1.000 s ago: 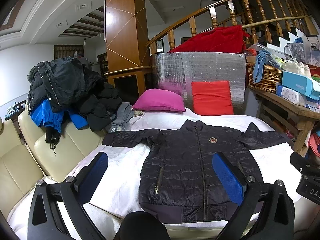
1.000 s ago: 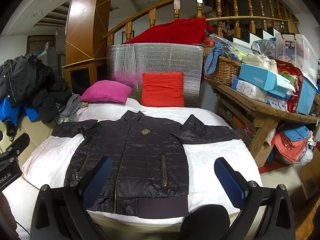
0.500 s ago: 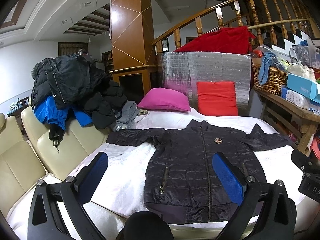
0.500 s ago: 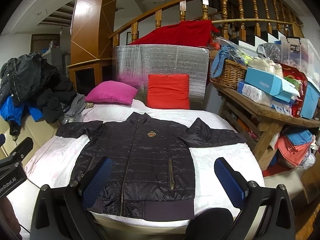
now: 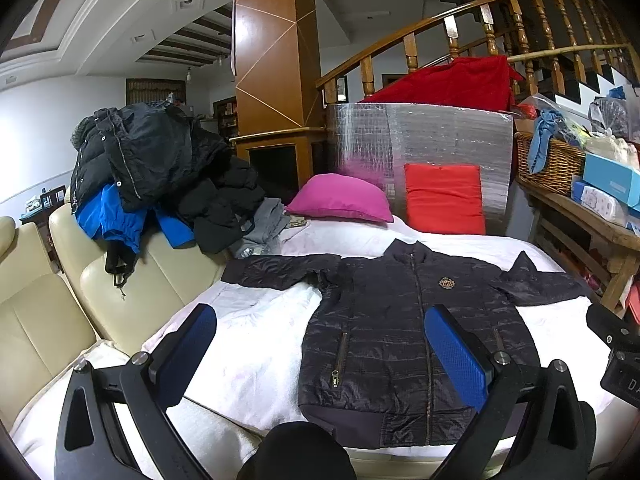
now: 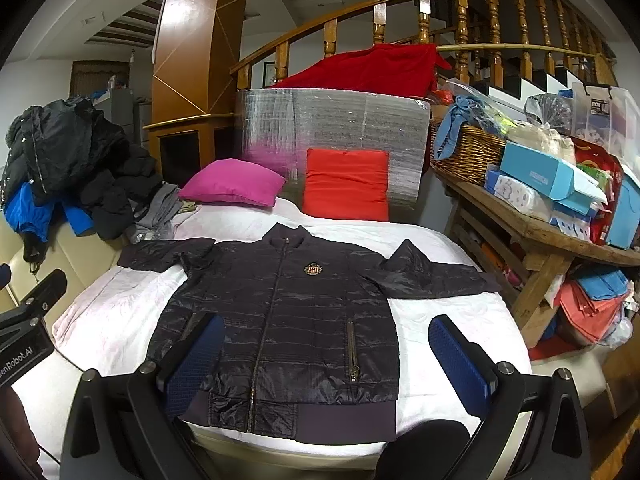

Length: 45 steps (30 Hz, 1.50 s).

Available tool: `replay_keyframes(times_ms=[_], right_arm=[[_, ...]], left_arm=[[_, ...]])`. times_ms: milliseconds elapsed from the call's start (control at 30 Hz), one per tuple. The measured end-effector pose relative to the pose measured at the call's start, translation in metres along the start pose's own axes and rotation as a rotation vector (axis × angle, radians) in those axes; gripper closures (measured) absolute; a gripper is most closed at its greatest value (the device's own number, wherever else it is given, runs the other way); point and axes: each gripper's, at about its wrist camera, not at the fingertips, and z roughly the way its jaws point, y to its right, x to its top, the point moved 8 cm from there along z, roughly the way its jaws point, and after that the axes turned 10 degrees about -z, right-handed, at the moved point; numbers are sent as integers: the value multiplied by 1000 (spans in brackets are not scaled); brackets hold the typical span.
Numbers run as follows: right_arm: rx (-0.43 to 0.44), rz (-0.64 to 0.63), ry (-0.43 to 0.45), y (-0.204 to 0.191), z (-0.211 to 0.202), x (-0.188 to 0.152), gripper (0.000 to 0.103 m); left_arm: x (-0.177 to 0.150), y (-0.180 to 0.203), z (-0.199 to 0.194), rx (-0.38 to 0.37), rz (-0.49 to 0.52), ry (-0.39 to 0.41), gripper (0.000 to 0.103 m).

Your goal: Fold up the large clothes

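Observation:
A dark quilted zip jacket (image 5: 404, 320) lies flat, front up, on a white-covered bed (image 5: 256, 344), sleeves spread to both sides. It also shows in the right wrist view (image 6: 288, 320), hem toward me. My left gripper (image 5: 320, 356) is open and empty, held above the bed before the jacket's left half. My right gripper (image 6: 324, 360) is open and empty, held above the jacket's hem and right side. Neither touches the jacket.
A pile of dark and blue coats (image 5: 148, 172) lies on a cream sofa (image 5: 120, 280) at left. A pink pillow (image 5: 340, 200) and red cushion (image 5: 444, 196) lie at the bed's head. A cluttered wooden table (image 6: 540, 232) stands at right.
Both views have shifted to the left, so the jacket sits further right in each. Both grippers stay open and empty.

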Motion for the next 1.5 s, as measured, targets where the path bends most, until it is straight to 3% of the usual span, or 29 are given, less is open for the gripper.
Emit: replay_keyframes(times_ms=[1500], right_arm=[[34,18,-1,-6,0,2,0]], left_arm=[[5,-25,-1,51,-21,14,0]])
